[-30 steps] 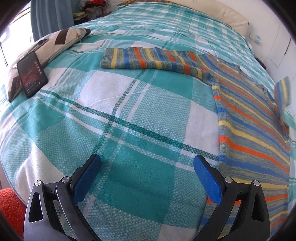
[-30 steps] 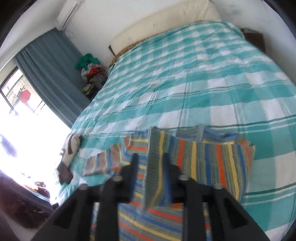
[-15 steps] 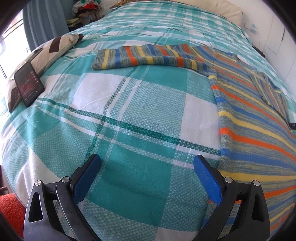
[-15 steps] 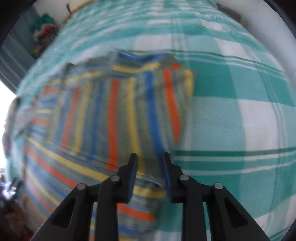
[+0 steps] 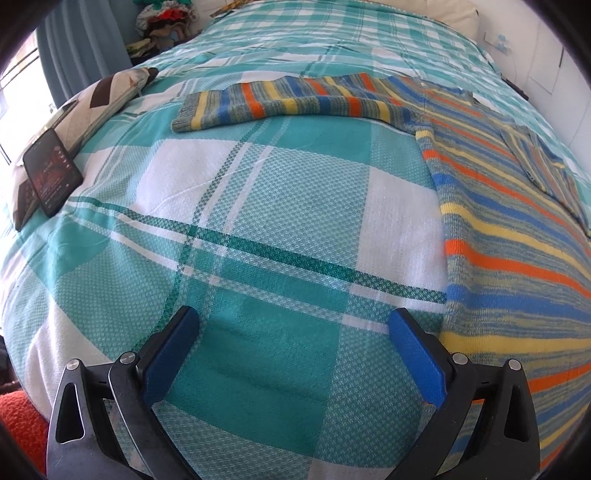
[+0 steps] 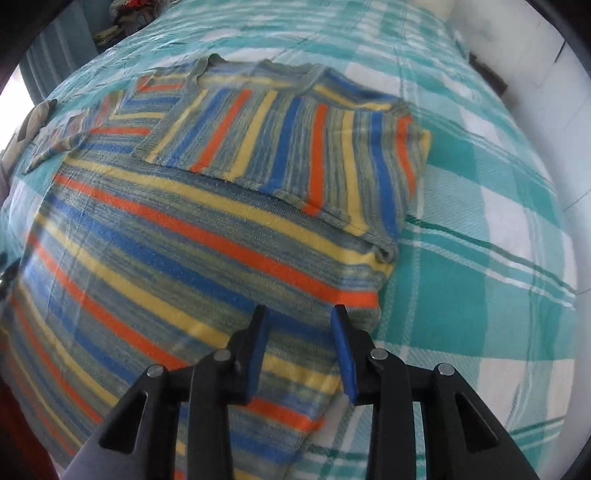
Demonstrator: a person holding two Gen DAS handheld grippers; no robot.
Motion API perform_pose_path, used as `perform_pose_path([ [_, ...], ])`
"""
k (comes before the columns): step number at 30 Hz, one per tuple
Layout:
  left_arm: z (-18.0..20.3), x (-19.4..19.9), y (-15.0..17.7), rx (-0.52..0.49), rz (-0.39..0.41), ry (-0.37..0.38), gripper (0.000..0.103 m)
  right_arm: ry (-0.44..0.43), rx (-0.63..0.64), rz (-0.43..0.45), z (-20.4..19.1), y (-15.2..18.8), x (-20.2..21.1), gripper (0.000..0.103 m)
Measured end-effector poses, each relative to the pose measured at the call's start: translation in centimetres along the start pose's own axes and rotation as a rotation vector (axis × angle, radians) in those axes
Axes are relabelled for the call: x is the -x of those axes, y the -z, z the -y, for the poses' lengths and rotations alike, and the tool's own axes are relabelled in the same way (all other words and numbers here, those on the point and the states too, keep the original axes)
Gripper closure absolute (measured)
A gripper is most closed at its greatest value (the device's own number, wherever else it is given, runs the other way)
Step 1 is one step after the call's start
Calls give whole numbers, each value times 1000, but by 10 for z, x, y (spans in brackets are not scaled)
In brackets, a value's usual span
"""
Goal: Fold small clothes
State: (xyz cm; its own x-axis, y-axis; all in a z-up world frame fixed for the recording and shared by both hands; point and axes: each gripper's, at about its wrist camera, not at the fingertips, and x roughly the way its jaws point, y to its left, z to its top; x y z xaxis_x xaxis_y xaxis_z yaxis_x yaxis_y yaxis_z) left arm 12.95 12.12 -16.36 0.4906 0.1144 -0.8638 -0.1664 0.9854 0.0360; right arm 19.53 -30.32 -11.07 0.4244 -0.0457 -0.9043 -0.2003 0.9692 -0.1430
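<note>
A striped knit sweater [image 6: 155, 258] in blue, orange, yellow and grey lies flat on the teal checked bedspread [image 5: 258, 206]. Its right sleeve [image 6: 295, 147] is folded over the chest. Its left sleeve [image 5: 288, 99] lies stretched out to the side. My right gripper [image 6: 299, 314] is open and empty just above the sweater's right edge. My left gripper [image 5: 291, 325] is wide open and empty over bare bedspread, left of the sweater body [image 5: 517, 258].
A black phone [image 5: 51, 177] leans on a patterned cushion [image 5: 92, 110] at the bed's left edge. A pile of clothes [image 5: 166, 22] sits beyond the bed by a blue curtain. A white wall [image 6: 546, 74] runs along the right.
My right gripper laid the right sleeve across the chest, let go of it and drew back. My left gripper stayed open and shifted slightly.
</note>
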Motion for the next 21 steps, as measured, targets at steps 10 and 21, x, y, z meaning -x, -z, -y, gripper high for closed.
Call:
perform_pose_path([
  [10, 1, -1, 1, -10, 7, -7, 0, 164, -71, 209, -59, 23, 141, 21],
  [21, 2, -1, 2, -11, 9, -8, 0, 210, -54, 267, -84, 32, 196, 21],
])
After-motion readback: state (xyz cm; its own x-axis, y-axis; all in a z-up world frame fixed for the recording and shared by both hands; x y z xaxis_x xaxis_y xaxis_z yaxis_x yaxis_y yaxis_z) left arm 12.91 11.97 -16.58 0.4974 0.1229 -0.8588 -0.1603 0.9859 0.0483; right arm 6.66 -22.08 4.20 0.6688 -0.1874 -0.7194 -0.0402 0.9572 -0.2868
